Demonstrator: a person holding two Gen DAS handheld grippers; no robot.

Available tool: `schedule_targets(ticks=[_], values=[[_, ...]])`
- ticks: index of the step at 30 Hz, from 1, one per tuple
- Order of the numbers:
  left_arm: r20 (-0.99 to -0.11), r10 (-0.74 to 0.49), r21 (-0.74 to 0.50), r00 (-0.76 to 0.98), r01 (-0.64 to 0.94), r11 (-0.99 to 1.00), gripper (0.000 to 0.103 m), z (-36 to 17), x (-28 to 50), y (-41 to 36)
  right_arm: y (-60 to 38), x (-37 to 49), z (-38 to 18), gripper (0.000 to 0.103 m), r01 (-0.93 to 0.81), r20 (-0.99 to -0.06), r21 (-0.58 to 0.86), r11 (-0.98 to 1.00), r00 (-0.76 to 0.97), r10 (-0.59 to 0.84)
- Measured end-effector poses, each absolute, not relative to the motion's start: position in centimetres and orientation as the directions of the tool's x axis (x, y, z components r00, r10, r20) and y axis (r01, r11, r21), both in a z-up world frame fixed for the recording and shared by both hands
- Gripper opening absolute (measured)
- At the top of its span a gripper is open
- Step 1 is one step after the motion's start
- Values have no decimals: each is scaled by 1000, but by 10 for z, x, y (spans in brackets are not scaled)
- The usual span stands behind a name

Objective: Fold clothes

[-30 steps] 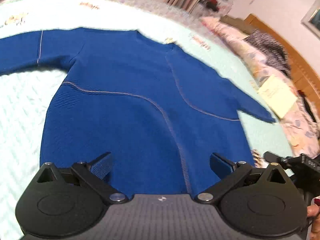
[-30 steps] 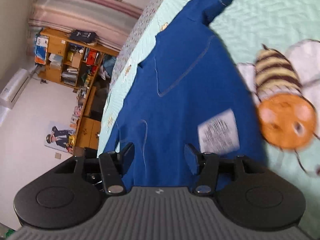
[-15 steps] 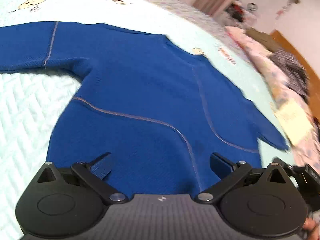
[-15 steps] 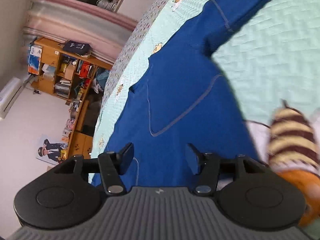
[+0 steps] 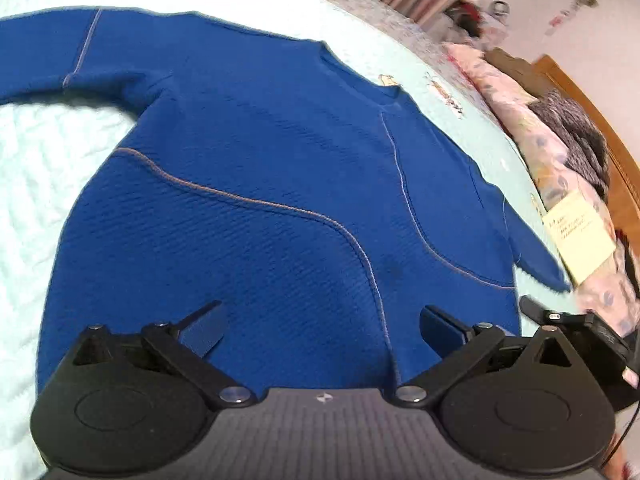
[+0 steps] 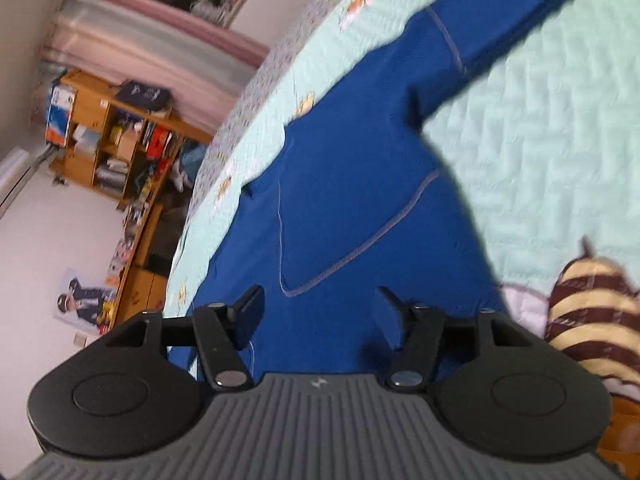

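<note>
One blue sweater (image 5: 256, 184) flat on quilt (image 5: 36, 184), shelf (image 6: 112, 140) w/ books, boxes

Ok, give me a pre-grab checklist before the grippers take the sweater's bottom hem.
1. Blue sweater spread flat on the bed quilt, both sleeves out to the sides: ok.
2. Left gripper open, nothing between its fingers: ok.
3. Right gripper open, its jaws opening a little, nothing between them: ok.
4. Both grippers over the hem end of the sweater: ok.
5. Hem edge itself visible for aiming: cannot tell, the gripper bodies hide it in both views.
6. Nothing lying on the sweater: ok in the visible part.
</note>
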State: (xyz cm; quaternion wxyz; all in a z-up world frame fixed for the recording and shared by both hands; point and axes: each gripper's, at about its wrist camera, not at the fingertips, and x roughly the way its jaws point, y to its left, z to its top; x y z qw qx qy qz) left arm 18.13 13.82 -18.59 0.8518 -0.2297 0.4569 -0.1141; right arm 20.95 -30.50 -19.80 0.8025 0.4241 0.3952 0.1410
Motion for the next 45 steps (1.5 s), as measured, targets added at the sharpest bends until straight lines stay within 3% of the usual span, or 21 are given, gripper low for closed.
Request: schedule_targets(ticks=[1,2,3,5,8,11,12,21,30,35,40,45], values=[[-723,-395,-481,567,-2,877,102,-185,178,135,-304,210,-200,56,102,-514,790,605,649,561],[-732,-385,-469,562,-6,883,102,-181,177,133,-305,209,-203,43,106,-514,786,610,660,548],[-734,-392,-475,555,-7,880,102,-176,175,133,-307,207,-204,41,111,-514,784,611,668,538],[-713,-421,-502,561,11,865,102,-167,167,135,-308,199,-197,43,132,-525,780,612,671,523],[-695,-433,-504,575,41,863,102,-163,157,133,-296,186,-178,63,98,-532,755,648,669,519],[-747,-399,-481,532,-19,876,102,-182,151,136,-281,175,-173,66,63,-499,788,612,646,577],[-728,-409,-498,550,-14,867,102,-187,147,140,-277,173,-176,67,68,-494,803,593,634,595],[-710,-437,-468,552,93,879,102,-157,99,133,-261,146,-179,67,134,-552,783,608,600,579],[-775,-381,-400,505,74,913,102,-188,100,119,-236,131,-185,68,136,-587,766,629,547,597],[-775,-373,-403,510,54,913,102,-177,95,121,-238,125,-177,69,118,-567,774,622,566,598],[-718,-367,-383,592,103,918,102,-153,90,118,-239,121,-167,69,74,-538,782,619,582,609],[-776,-374,-405,509,53,913,102,-190,105,125,-233,129,-180,73,74,-545,788,612,547,635]])
